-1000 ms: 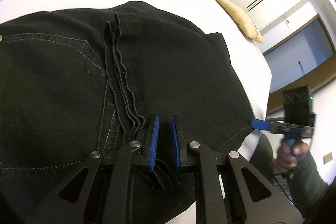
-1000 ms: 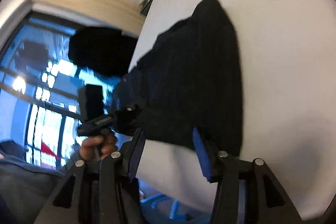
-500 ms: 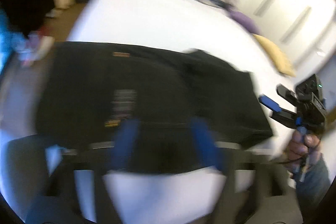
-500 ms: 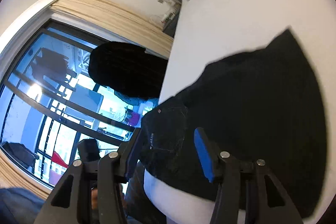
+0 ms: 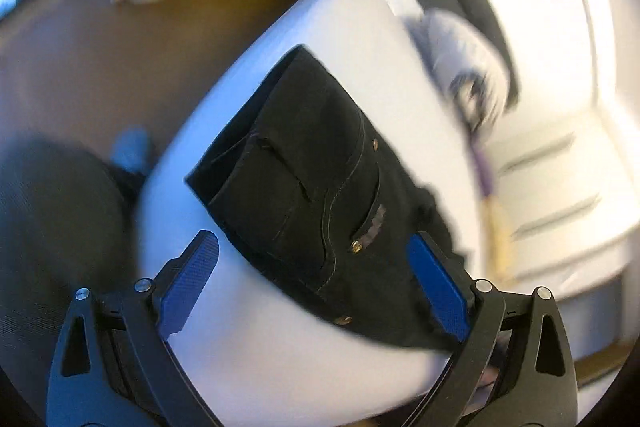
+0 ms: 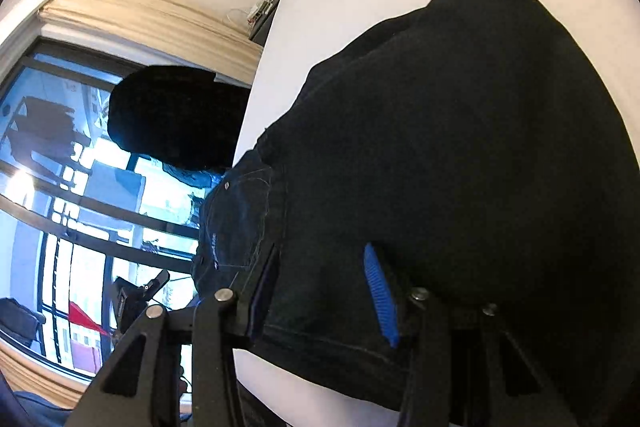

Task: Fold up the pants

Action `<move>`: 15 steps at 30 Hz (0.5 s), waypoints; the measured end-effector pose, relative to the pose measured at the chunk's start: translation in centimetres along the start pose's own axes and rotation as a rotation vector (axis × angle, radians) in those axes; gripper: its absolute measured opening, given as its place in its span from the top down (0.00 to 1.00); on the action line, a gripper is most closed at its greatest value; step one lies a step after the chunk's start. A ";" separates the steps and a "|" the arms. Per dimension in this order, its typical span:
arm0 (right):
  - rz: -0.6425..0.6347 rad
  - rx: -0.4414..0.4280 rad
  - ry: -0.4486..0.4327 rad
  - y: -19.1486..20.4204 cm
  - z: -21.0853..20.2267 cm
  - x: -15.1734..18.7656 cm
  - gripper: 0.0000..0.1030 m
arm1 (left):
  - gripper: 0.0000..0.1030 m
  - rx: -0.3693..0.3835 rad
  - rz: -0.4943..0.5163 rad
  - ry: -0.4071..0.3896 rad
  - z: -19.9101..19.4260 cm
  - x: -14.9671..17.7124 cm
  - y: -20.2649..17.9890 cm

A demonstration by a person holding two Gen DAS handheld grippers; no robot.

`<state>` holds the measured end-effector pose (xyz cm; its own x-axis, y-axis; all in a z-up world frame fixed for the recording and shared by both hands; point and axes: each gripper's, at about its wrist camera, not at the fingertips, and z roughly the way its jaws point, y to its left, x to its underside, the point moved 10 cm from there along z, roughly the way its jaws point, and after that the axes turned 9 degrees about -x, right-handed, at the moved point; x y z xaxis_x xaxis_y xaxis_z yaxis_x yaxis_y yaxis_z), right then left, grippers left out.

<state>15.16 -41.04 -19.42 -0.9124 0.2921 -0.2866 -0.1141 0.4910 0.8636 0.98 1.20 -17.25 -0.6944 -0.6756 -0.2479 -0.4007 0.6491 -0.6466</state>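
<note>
Left hand-held gripper (image 5: 314,277) is hanging above the near edge of the white bed (image 5: 352,39), jaws spread wide, nothing pinched; blue pads are straddling the pocket end of the black jeans (image 5: 320,187) without touching cloth. Jeans are lying folded into a thick bundle on the bed, long axis running diagonally away from this gripper, near-right to far-left in its view, with rivets and pocket stitching facing up. View is smeared. Right hand-held gripper (image 6: 320,291) is sitting much closer to the fabric, low over the near hem of the jeans (image 6: 460,147), jaws at a middling gap and closing, denim lying between the pads; can't tell if the pads are pressing yet. In its view the bundle is stretching straight ahead and up-right, window (image 6: 60,187) off to the left. Judgement: right hand is the nearer one for the next fold or tug, left needs to drop in first. Versus a second ago: left gripper was nearly shut on the hem edges with the jeans filling its view, now it's released, pulled back and rolled over; right gripper has slid in over the cloth.
</note>
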 end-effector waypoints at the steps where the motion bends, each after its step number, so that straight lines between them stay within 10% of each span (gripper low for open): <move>1: 0.001 -0.001 0.000 0.0 0.0 0.0 0.53 | 0.06 0.010 -0.029 -0.015 0.0 -0.3 0.7; 10: -0.016 0.020 0.009 0.2 0.1 0.4 0.53 | 0.18 0.161 -0.184 -0.009 2.3 -1.0 3.3; 15: -0.016 0.029 0.007 0.0 -0.3 0.5 0.53 | 0.53 0.176 -0.210 -0.017 3.4 -2.7 3.4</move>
<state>14.58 -41.18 -19.41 -0.9134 0.2783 -0.2971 -0.1172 0.5190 0.8467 3.52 4.09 -21.21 -0.5965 -0.7956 -0.1061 -0.4236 0.4243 -0.8003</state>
